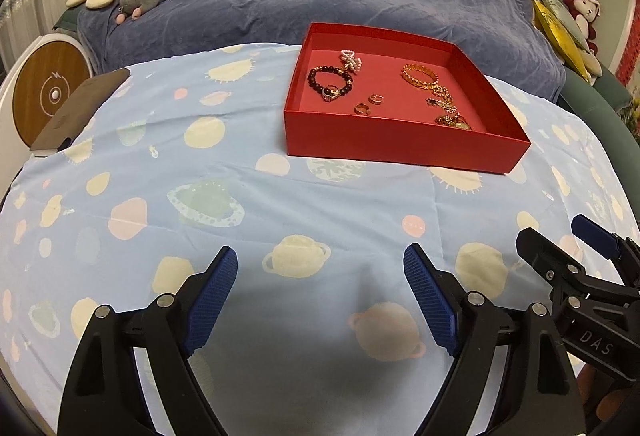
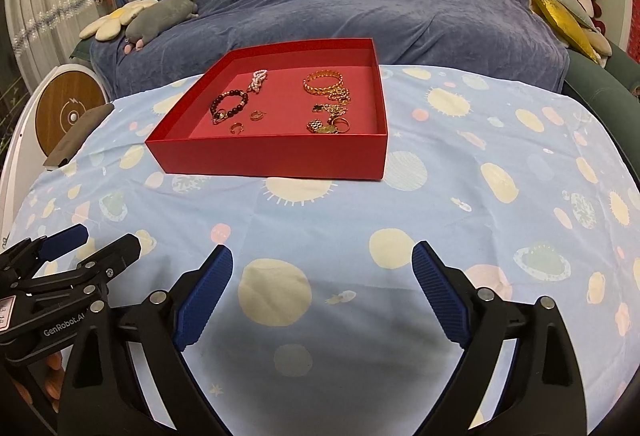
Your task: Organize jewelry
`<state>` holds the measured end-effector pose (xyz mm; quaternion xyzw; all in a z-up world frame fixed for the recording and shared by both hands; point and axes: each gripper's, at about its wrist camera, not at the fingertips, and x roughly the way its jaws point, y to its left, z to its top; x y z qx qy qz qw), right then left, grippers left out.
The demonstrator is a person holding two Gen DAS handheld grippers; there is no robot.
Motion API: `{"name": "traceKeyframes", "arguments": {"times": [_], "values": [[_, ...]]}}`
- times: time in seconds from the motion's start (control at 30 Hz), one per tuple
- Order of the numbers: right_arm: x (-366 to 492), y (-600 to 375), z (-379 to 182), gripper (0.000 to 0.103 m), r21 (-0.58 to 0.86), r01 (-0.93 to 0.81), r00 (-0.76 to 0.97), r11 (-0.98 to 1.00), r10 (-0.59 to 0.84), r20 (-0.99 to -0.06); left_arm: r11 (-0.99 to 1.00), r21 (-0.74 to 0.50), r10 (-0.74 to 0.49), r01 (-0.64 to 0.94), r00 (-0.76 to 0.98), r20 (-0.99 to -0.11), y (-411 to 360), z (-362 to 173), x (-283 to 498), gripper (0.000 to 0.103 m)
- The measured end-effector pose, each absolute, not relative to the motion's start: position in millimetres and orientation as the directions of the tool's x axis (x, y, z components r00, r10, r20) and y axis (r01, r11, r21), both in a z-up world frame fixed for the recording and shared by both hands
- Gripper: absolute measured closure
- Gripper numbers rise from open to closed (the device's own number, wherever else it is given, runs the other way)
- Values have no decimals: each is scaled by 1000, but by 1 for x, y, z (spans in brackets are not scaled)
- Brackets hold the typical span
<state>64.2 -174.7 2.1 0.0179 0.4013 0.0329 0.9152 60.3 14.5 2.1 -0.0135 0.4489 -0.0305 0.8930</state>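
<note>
A red box (image 1: 404, 139) sits on the planet-print cloth (image 1: 240, 203) covering the counter, holding a dark bead bracelet (image 1: 330, 79), gold bangle (image 1: 420, 75) and small rings. Both tools, left (image 1: 320, 300) and right (image 2: 322, 296), hover wide and empty nearer the viewer. Each wrist view catches the other tool at its edge.

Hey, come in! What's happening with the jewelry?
Left tool and right tool open, empty. Jewelry all inside red box. Nothing in the way.

- Round tabletop (image 2: 460, 195) under a light blue cloth (image 1: 200, 195) with planets and suns.
- Red box (image 2: 264, 155) sitting on the cloth.
- Dark flat thing (image 1: 76, 107) lying at the left edge.
</note>
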Motion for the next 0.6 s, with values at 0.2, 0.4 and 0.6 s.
{"name": "traceKeyframes", "arguments": {"times": [0.2, 0.4, 0.6], "values": [[63, -178, 3, 9, 52, -27, 683, 998, 56, -728, 999, -36, -51, 36, 607, -793, 6, 6, 62, 18], [59, -181, 5, 8, 34, -17, 696, 999, 36, -717, 999, -12, -29, 32, 615, -788, -1, 5, 62, 18], [57, -188, 6, 7, 35, 3, 702, 999, 23, -712, 999, 33, 3, 35, 634, -773, -10, 9, 61, 18]]}}
